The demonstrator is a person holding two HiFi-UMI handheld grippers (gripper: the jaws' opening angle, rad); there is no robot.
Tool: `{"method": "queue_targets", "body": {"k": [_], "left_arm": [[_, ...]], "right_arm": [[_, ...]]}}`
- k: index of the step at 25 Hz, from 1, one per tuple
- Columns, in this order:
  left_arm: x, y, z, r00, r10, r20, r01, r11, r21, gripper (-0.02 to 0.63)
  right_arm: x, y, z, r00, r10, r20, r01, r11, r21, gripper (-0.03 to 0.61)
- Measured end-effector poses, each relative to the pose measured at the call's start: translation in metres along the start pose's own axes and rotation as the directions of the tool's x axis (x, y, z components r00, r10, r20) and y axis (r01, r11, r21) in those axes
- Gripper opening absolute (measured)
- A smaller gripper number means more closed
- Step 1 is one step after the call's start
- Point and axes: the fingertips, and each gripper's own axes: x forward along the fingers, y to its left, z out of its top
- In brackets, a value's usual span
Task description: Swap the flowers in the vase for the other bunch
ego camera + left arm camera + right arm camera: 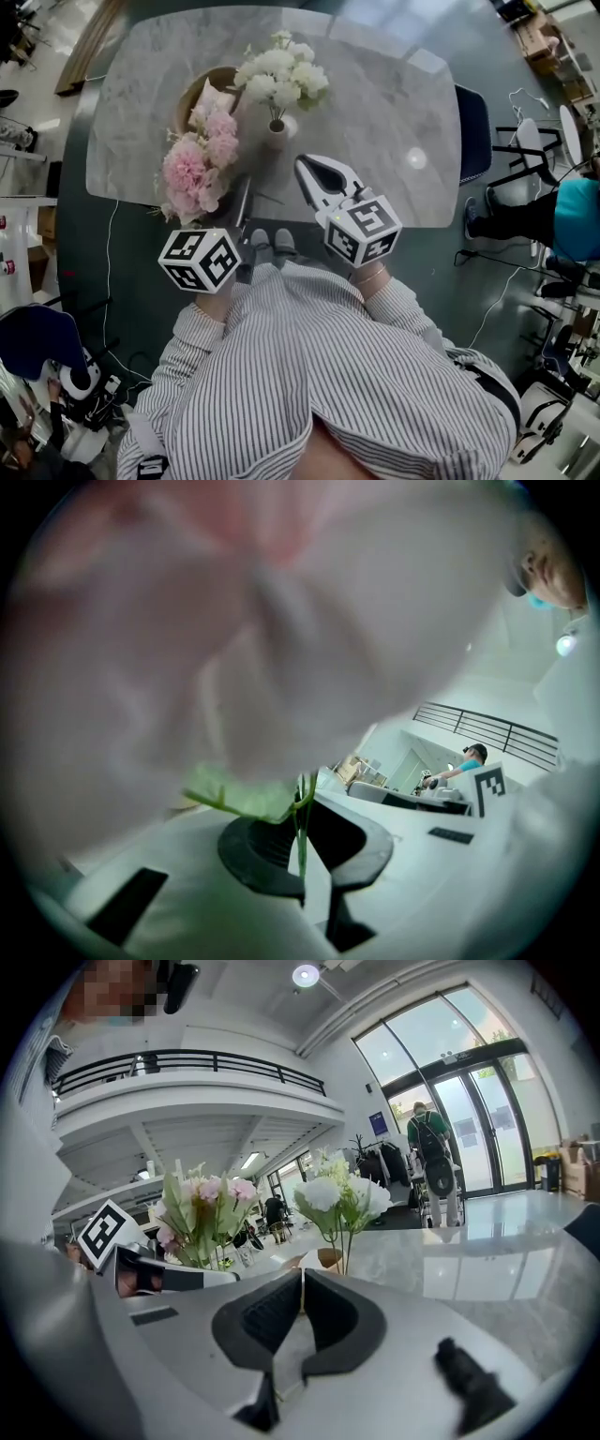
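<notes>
- The white bunch (279,73) stands in the vase (276,134) near the middle of the near half of the table (394,103), so the swap is not yet begun at the vase.
- The right gripper (305,171) has its jaws pressed together with nothing between them. In the head view the vase lies near its tip at about 11 o'clock.
- In the right gripper view the white stems rise upright out of the vase, just past the jaw line at about 1 o'clock. The long axis to grasp across is therefore vertical.
- The left gripper (305,836) is clamped on the thin green stems of the pink bunch (202,159), whose blooms fill most of its own view.
- In the head view the pink blooms sit at about 8 o'clock from the vase and at about 10 o'clock from the left gripper's marker cube (200,260).
- Judgement: the right gripper is both the nearer and the free one, so lifting the white bunch falls to it. It would first need to spread its jaws, then close on the stems just above the vase mouth.
- Risk: the pink blooms hang close beside the vase and could brush it as the white stems come up.
</notes>
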Motion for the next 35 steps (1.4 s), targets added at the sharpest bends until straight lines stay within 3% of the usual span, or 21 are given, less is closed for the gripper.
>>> {"method": "queue_targets", "body": {"k": [14, 22, 35], "left_arm": [[0.022, 0.019, 0.011, 1.000, -0.010, 0.009, 0.010, 1.000, -0.022, 0.018], [0.033, 0.031, 0.010, 1.000, -0.014, -0.001, 0.014, 0.998, -0.054, 0.018], [0.053, 0.050, 0.008, 1.000, 0.000, -0.008, -0.001, 0.995, -0.097, 0.018]], "right_arm": [[0.036, -0.013, 0.001, 1.000, -0.012, -0.007, 0.012, 0.999, 0.035, 0.020], [0.062, -0.027, -0.005, 0.999, -0.022, -0.037, 0.024, 0.999, 0.044, 0.126], [0.095, -0.050, -0.014, 0.997, -0.038, -0.073, 0.042, 0.997, 0.061, 0.167]]}}
